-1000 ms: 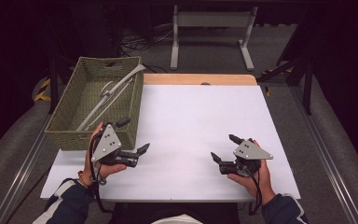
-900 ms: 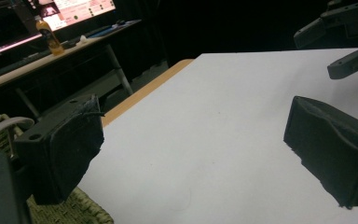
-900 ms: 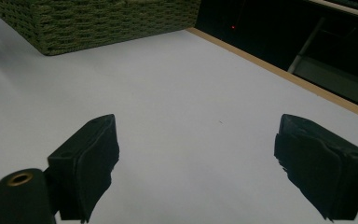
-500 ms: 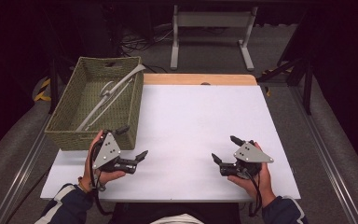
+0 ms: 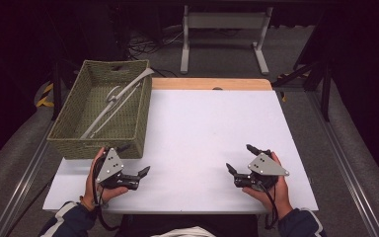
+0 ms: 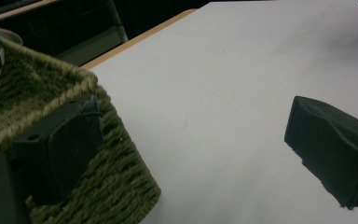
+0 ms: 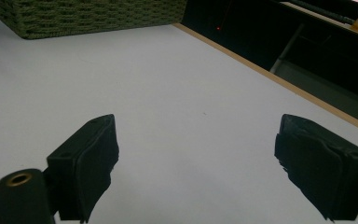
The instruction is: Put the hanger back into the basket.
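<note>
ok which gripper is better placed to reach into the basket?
Left. The left gripper is open right beside the basket, with its near corner in the left gripper view. The right gripper, also open, sits far across the table.

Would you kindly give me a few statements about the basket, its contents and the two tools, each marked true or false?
1. The green woven basket sits at the table's left side. True.
2. The left tool is shut on the basket's rim. False: its jaws stand wide apart and hold nothing, one jaw close by the basket's near corner.
3. Pale tongs lie inside the basket. True.
4. The right tool holds the tongs over the table. False: it is open and empty, above the bare white table.
5. The tongs lie flat on the white table beside the basket. False: they rest in the basket, one end leaning on its far rim.
</note>
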Demonstrator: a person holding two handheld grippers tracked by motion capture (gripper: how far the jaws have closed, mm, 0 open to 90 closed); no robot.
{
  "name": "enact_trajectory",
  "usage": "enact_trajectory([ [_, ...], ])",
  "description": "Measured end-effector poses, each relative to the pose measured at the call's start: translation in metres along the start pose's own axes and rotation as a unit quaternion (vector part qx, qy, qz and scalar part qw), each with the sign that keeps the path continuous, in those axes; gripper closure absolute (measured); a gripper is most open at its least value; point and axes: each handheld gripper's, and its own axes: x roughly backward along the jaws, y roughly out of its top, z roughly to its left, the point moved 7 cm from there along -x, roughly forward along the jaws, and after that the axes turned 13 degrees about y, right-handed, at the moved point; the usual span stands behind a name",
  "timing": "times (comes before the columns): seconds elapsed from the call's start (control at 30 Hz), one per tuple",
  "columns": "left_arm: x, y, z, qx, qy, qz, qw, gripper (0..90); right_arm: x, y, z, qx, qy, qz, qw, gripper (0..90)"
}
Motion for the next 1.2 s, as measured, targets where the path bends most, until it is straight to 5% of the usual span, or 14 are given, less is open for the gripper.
enact_trajectory([
  [0.37, 0.002, -0.021, 0.016, 0.036, 0.010, 0.032, 0.9988, 3.4, -0.001, -0.007, -0.005, -0.011, 0.012, -0.010, 0.9998, 11.5],
  [0.8, 0.003, -0.015, 0.009, 0.014, 0.007, 0.019, 0.9997, 3.4, -0.002, -0.007, -0.003, -0.006, 0.008, -0.006, 0.9999, 11.5],
  [1.2, 0.005, -0.014, 0.008, 0.021, 0.000, 0.015, 0.9997, 3.5, -0.004, -0.006, -0.001, -0.005, 0.010, -0.003, 0.9999, 11.6],
])
